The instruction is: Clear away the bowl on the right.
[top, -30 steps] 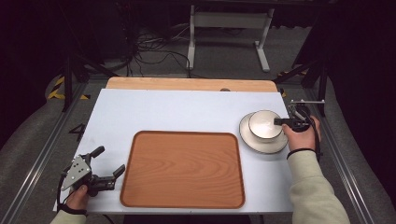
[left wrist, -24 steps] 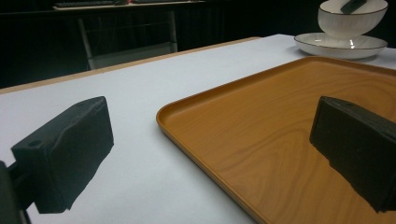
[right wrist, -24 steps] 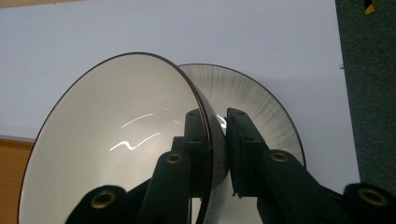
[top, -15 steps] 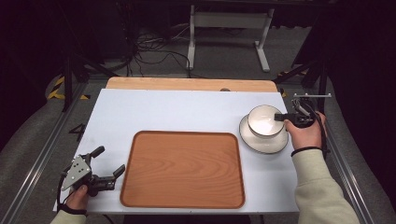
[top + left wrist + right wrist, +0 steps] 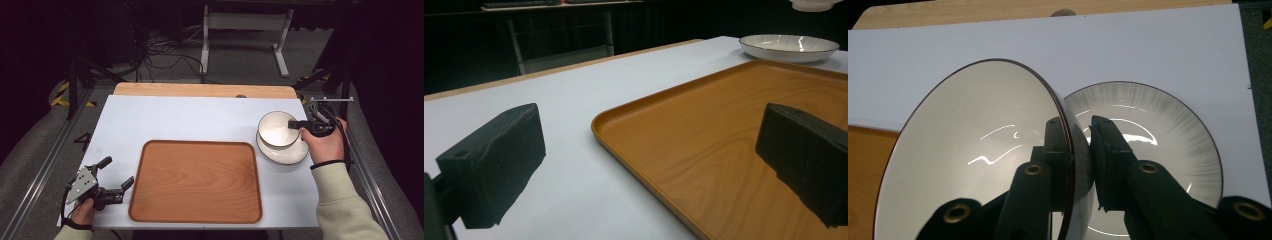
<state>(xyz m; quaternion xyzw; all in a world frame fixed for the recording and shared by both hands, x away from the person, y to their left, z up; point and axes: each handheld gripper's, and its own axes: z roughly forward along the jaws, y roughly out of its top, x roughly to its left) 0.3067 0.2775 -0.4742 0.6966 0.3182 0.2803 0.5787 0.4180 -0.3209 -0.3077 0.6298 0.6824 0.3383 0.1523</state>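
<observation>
My right gripper (image 5: 296, 124) is shut on the rim of a white bowl (image 5: 276, 128) with a dark edge and holds it tilted above a white plate (image 5: 287, 151) at the table's right. In the right gripper view the jaws pinch the bowl (image 5: 973, 150) wall, one inside and one outside, with the plate (image 5: 1158, 135) lying below. My left gripper (image 5: 112, 172) rests open at the front left corner, beside a wooden tray (image 5: 196, 180). Between its black pads (image 5: 494, 165) lie bare table and the tray (image 5: 724, 140) edge.
The white tabletop (image 5: 175, 120) has a wooden strip (image 5: 205, 90) along its far edge. Metal rails run along both sides of the table. A desk frame (image 5: 245, 30) and cables stand on the floor behind.
The right gripper has lifted the bowl off the plate and tipped it from upside down toward me, drifting a little left. The left gripper has stayed put.
</observation>
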